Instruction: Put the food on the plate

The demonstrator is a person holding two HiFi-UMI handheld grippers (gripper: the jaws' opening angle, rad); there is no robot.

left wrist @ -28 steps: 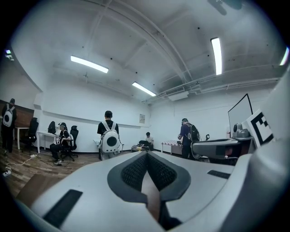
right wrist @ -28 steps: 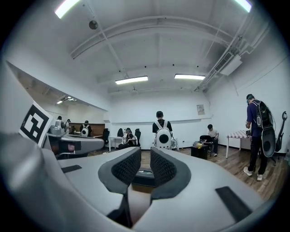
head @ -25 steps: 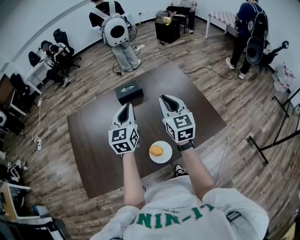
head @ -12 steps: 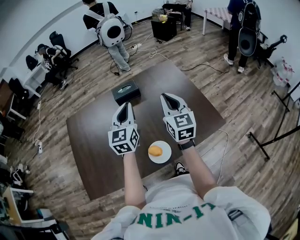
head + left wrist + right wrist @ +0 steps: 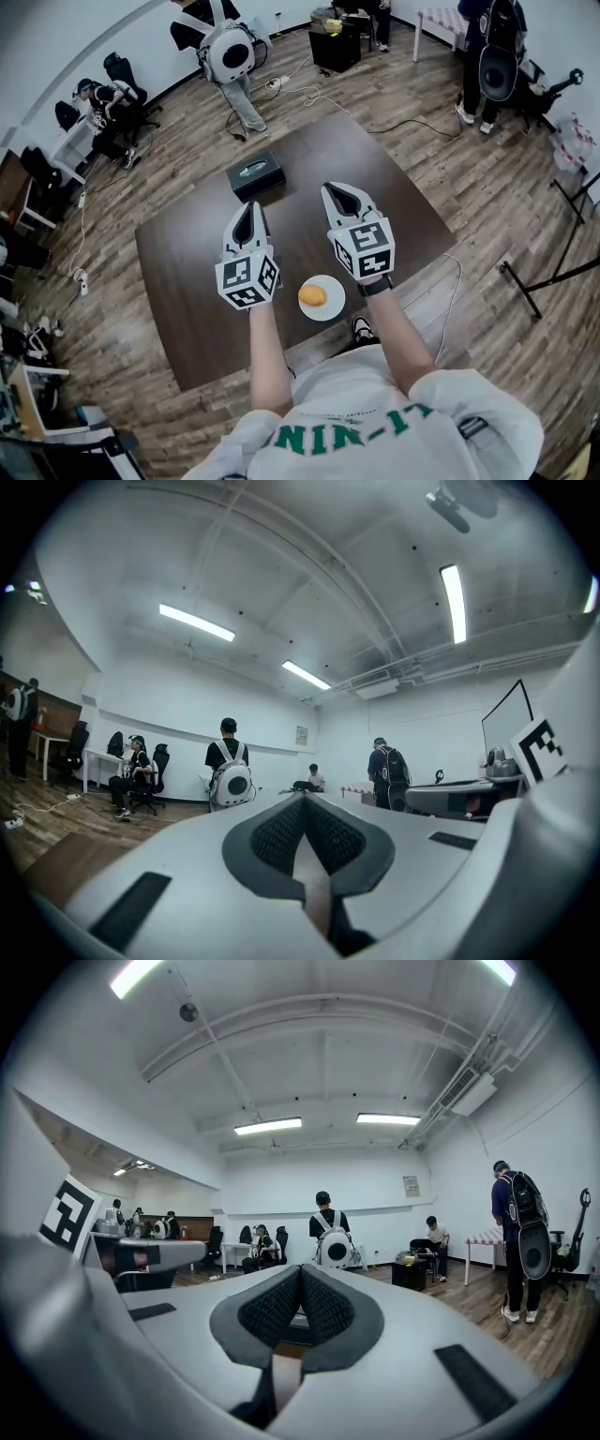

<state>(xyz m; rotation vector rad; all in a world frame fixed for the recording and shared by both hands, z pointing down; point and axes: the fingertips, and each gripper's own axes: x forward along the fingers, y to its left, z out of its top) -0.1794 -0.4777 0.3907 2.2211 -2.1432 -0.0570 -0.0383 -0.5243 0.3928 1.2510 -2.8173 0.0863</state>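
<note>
Jaws on both tools were pressed together with nothing between them. The left gripper (image 5: 248, 210) and the right gripper (image 5: 331, 191) hung side by side over the dark table (image 5: 183, 281), pointing away from the person. A black box (image 5: 255, 176) sat on the table beyond their tips, apart from both. Several people stood or sat around the room's edges. The food (image 5: 312, 296) — a small orange piece — lay on the white plate (image 5: 334, 285) by the table's near edge, between the two wrists, behind the jaws and touching neither gripper.
</note>
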